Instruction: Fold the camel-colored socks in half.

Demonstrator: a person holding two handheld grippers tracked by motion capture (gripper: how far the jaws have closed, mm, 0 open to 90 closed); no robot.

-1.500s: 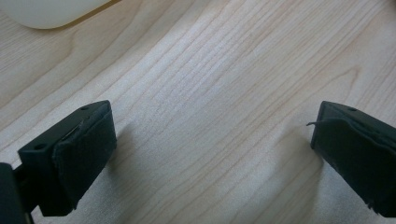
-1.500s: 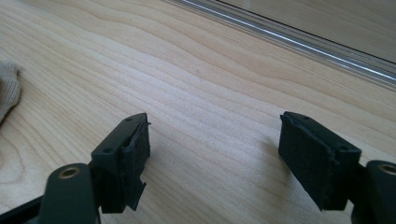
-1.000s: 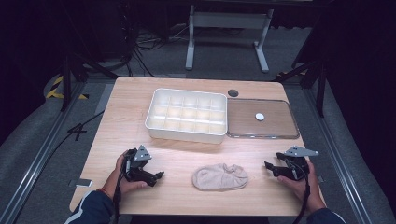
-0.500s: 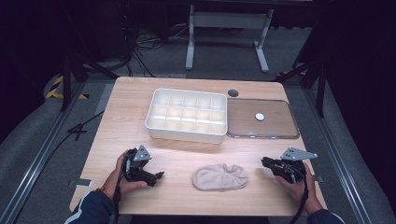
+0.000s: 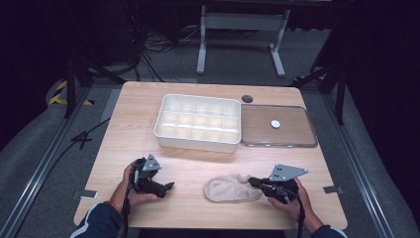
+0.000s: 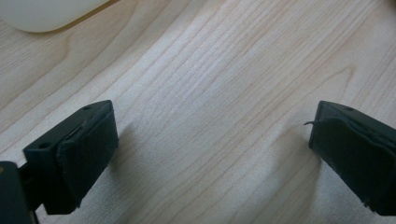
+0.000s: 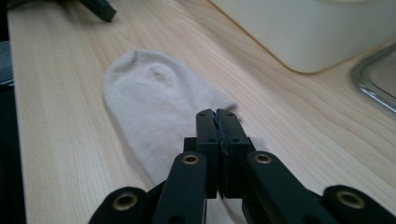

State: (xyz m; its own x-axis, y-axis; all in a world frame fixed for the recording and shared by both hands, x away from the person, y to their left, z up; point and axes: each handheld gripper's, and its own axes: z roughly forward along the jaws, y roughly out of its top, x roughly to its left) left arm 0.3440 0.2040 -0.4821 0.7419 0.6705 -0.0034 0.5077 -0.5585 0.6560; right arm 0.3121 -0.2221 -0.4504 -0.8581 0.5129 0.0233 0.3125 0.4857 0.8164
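Pressing together with no gap showing between the pads, the right gripper's point(image 7: 217, 114) jaws have just been closing, and in the right gripper view they are hanging over the near end of the beige sock point(image 7: 154, 105); whether any cloth is pinched between them cannot be told from there. In the high view the right gripper point(image 5: 253, 182) is pointing at the sock point(image 5: 230, 189) with its tips at the sock's right end, touching it or just above it. The sock is lying flat on the wooden table point(image 5: 198, 163) near the person's edge, between the two hands, its rounded toe turned toward the left gripper point(image 5: 168, 187). That gripper is resting well apart from the sock, and in the left gripper view its jaws are standing wide with bare wood between the pads point(image 6: 88, 154). Farther out, beyond the sock, a white compartment tray point(image 5: 198, 121) is sitting in the middle of the table, and a clear lid point(image 5: 297, 136) is lying flat just beside the tray's right side.
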